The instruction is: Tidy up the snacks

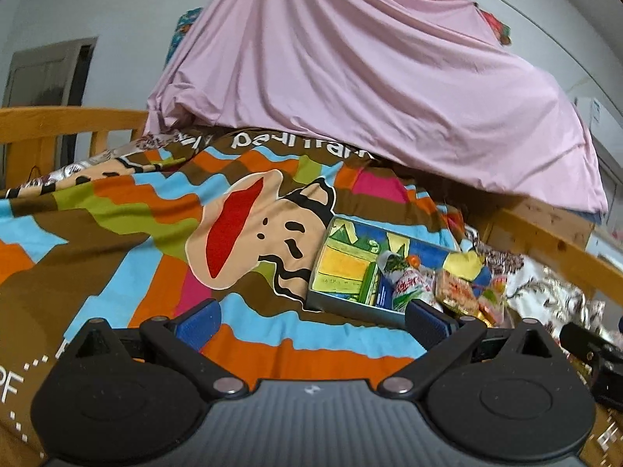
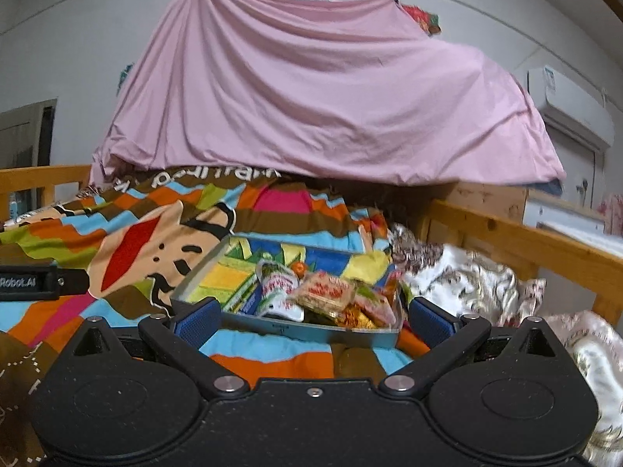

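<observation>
Striped, many-coloured blanket [image 1: 117,241] covers the bed; from the left wrist, the left gripper [image 1: 311,323] gapes wide, empty, snack tray [image 1: 350,305] ahead-right. From the right wrist, the right gripper [image 2: 311,321] spreads wide, empty, before the tray [image 2: 311,330]; wooden rail [image 2: 525,237] borders the right.

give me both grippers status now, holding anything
left gripper: open, holding nothing, above the blanket.
right gripper: open, holding nothing, just short of the snack tray.

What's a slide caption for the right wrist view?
Open right claw faces a tin box of snack packets on a cartoon bedspread.
</observation>
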### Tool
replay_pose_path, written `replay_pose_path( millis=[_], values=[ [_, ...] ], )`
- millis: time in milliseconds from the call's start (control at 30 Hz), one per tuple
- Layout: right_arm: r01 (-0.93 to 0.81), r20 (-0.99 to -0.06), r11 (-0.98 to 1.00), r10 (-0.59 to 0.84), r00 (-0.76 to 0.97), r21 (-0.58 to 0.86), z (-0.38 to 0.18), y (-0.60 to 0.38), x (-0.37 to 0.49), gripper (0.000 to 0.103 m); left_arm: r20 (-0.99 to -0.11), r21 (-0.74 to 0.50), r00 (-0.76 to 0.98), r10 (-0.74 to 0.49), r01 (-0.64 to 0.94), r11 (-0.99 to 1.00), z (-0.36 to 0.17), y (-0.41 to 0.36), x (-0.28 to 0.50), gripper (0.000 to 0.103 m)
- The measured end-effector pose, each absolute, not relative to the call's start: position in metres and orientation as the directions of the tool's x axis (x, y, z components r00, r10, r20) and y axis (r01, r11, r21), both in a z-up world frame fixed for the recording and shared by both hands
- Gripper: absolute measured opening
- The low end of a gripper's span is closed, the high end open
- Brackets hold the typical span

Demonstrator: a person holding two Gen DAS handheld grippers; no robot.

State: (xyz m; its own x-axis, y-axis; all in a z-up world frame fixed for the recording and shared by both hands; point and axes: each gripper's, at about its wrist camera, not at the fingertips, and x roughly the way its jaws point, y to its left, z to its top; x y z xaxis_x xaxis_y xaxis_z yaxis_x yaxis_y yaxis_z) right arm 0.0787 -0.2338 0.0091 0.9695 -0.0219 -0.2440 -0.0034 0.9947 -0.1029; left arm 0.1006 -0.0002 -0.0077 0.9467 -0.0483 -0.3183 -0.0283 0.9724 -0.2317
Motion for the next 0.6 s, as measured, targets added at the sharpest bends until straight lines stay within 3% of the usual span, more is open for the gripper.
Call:
replay_pose_path(
  millis=[600],
  values=[
    [0.032, -0.321, 0.995, -0.061, 0.945, -0.094, -0.013, -0.235, 0.098, 0.102, -0.371, -0.115, 0.926, -0.073, 0.032, 0.993, -0.027, -0.010, 0.116, 0.103]
  ],
)
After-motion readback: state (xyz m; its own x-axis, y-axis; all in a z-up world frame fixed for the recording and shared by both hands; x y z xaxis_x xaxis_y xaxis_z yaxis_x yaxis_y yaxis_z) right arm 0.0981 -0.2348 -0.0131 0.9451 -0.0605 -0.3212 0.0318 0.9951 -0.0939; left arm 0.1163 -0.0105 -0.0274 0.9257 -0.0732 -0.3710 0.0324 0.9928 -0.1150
